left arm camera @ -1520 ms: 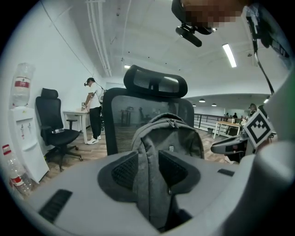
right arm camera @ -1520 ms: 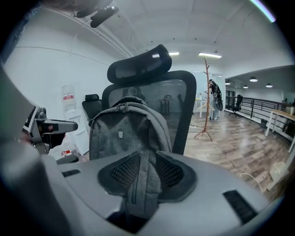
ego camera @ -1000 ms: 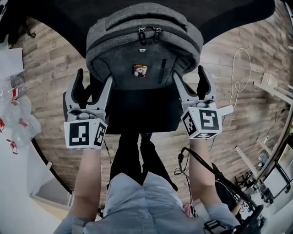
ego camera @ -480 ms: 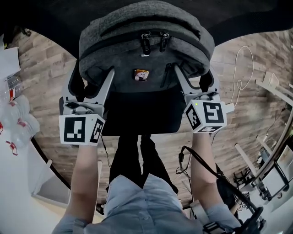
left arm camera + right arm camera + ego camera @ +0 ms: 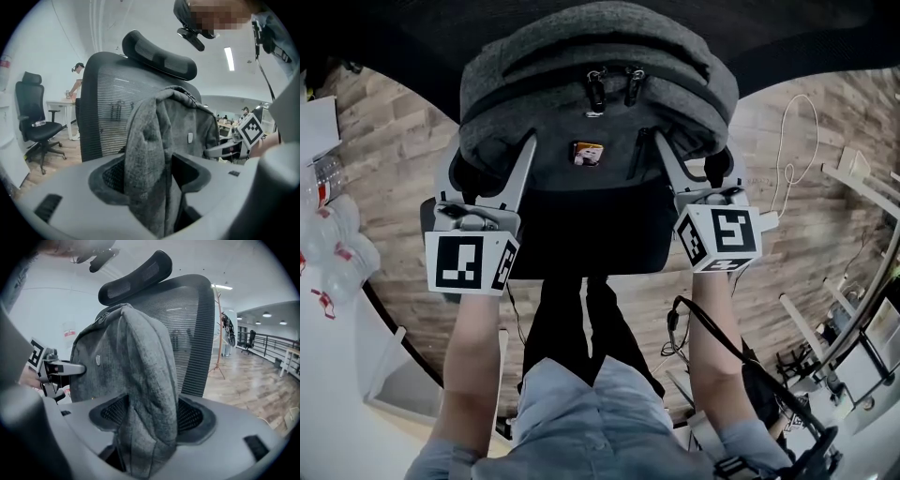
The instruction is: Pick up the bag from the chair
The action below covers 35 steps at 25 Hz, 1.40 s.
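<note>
A grey backpack (image 5: 591, 103) stands upright on the black office chair's seat (image 5: 591, 234), leaning on the mesh backrest (image 5: 103, 103). My left gripper (image 5: 492, 159) is at the bag's left side and my right gripper (image 5: 692, 159) at its right side. In the left gripper view a fold of the grey bag (image 5: 154, 154) fills the gap between the pads. In the right gripper view the bag's side (image 5: 145, 380) bulges against both pads. Both pairs of jaws have just been closing, with the bag's fabric between them.
A white table (image 5: 328, 309) with plastic bottles stands at the left. Cables (image 5: 787, 141) lie on the wooden floor at the right. The person's legs are right below the seat. A second office chair (image 5: 35, 122) and a coat stand (image 5: 218, 333) are farther off.
Both grippers have moved forward along the bag's sides and their jaws have narrowed onto the fabric. The bag now fills more of the head view.
</note>
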Available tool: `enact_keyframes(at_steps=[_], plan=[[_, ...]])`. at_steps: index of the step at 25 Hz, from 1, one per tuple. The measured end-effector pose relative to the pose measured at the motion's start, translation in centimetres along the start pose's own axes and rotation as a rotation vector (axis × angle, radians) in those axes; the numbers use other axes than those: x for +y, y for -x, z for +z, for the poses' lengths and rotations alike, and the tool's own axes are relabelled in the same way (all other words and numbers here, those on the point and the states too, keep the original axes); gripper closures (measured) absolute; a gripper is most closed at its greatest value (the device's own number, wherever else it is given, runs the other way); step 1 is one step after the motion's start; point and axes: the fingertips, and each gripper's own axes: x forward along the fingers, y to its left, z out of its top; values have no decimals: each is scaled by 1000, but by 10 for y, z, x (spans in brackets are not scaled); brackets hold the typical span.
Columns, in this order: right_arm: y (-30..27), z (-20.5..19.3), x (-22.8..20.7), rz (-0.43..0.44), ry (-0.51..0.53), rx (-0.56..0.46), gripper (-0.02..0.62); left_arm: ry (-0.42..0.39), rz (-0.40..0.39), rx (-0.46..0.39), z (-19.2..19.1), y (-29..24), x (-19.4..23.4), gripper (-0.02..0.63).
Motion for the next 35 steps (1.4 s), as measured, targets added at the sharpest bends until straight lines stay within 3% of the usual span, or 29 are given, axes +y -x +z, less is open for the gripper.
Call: enact_keyframes(at_steps=[14,19,24,30,35], plan=[[52,-17,23,-4,27,-31,436,-10,23,-14,-15,45,-35,450],[67,-8,36,0,38,-65,456,-33,31,-33,-6,65,-37,466],[101,16,37,8,20,-104,463,-67,50,-62,29,86,-56,468],[143,72,47,-2,37,-159,463,-69,77,-112,86,123,-68,468],[213,135,71,-10,85,-271,459,-100,123,-223,154,187,-88,468]])
